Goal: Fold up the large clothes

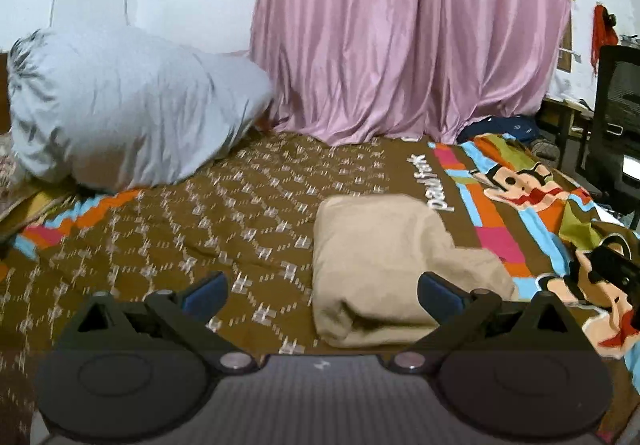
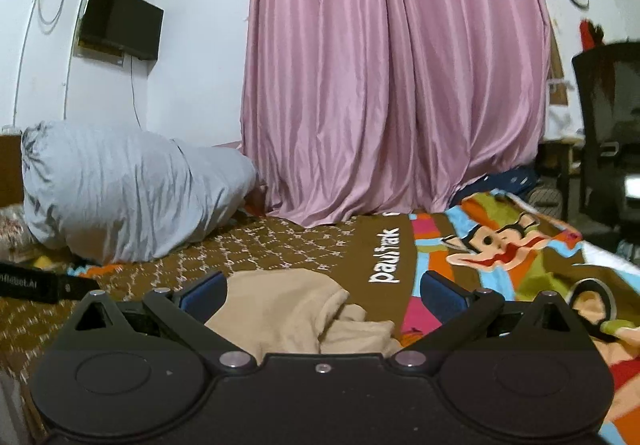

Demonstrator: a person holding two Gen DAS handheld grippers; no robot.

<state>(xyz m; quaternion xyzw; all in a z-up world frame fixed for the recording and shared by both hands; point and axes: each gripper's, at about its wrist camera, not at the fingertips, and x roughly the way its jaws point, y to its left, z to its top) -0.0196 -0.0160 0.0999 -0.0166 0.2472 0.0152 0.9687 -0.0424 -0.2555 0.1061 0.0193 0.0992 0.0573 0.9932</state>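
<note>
A beige garment (image 1: 384,265) lies folded into a thick rectangular bundle on the brown patterned bedspread (image 1: 200,229). My left gripper (image 1: 322,291) is open and empty just above the bed, with the bundle ahead and to the right, near the right finger. The other gripper (image 1: 618,265) shows at the right edge of the left wrist view. In the right wrist view my right gripper (image 2: 324,289) is open and empty, low over the beige garment (image 2: 296,313), whose near part lies between the fingers. The left gripper (image 2: 40,283) shows at the left edge there.
A large grey pillow (image 1: 120,117) lies at the back left of the bed. A pink curtain (image 1: 408,29) hangs behind the bed. A black office chair (image 1: 616,117) and a desk stand to the right. A wall television (image 2: 120,25) hangs at the left.
</note>
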